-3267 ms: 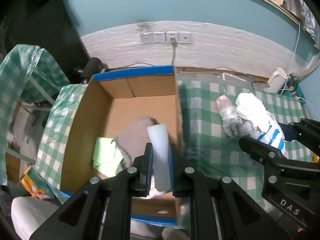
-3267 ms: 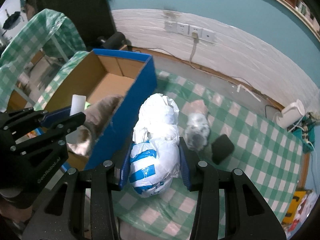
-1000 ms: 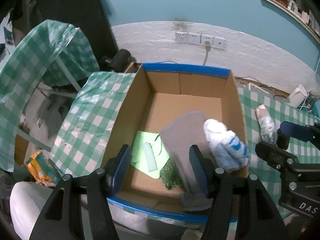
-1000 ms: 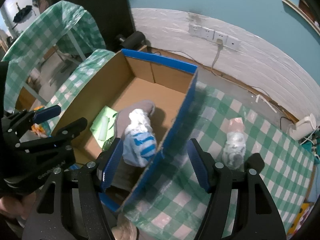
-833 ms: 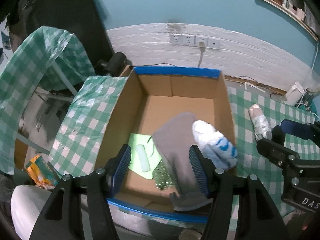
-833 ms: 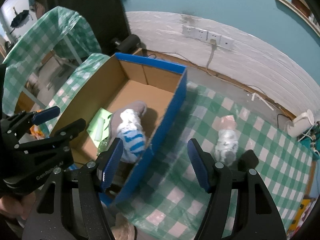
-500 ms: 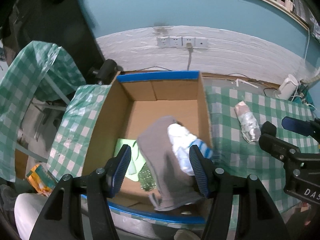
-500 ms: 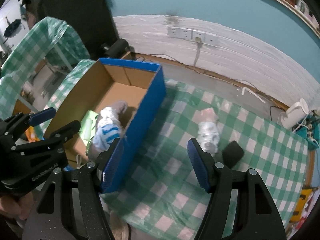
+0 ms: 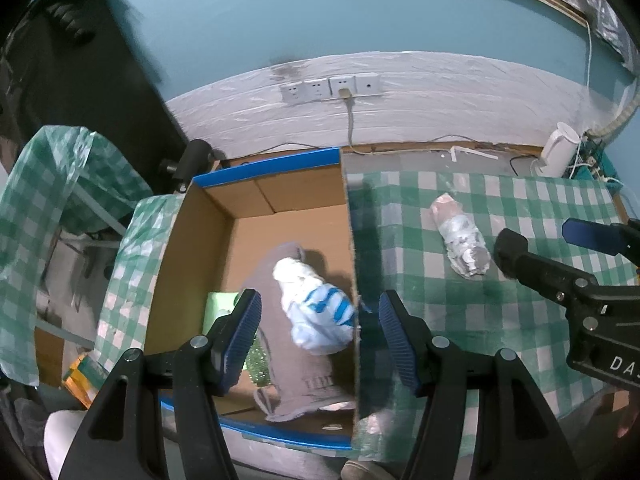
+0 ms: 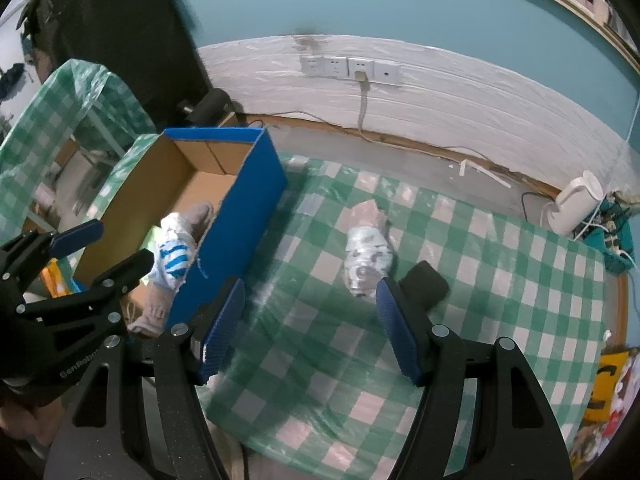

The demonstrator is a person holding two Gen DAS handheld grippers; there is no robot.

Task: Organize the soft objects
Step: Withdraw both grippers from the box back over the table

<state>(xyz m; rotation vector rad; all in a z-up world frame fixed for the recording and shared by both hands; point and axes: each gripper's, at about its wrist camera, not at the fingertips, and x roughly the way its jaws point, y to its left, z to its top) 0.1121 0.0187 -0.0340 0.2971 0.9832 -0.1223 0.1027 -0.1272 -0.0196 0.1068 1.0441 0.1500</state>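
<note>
Both views have swung right since a second ago: from the left wrist, the empty, spread left claw [image 9: 318, 330] straddles the cardboard box [image 9: 192, 248] wall above the crinkly white-and-blue bag [image 9: 316, 312] lying lengthwise on grey cloth [image 9: 296, 376]; from the right wrist, the released right claw [image 10: 310, 328] hovers over the checked bench [image 10: 500, 280], the foil-wrapped bundle [image 10: 366, 260] pointing away, a black block [image 10: 426, 284] just right.

The box [image 9: 188, 256] is matt brown cardboard – blue outside. The tabletop [image 10: 500, 288] has a glossy plastic cover; the grey cloth [image 9: 296, 376] looks soft.

wall sockets [image 9: 330, 88], white kettle [image 10: 576, 202], checked tablecloth [image 10: 500, 280]
</note>
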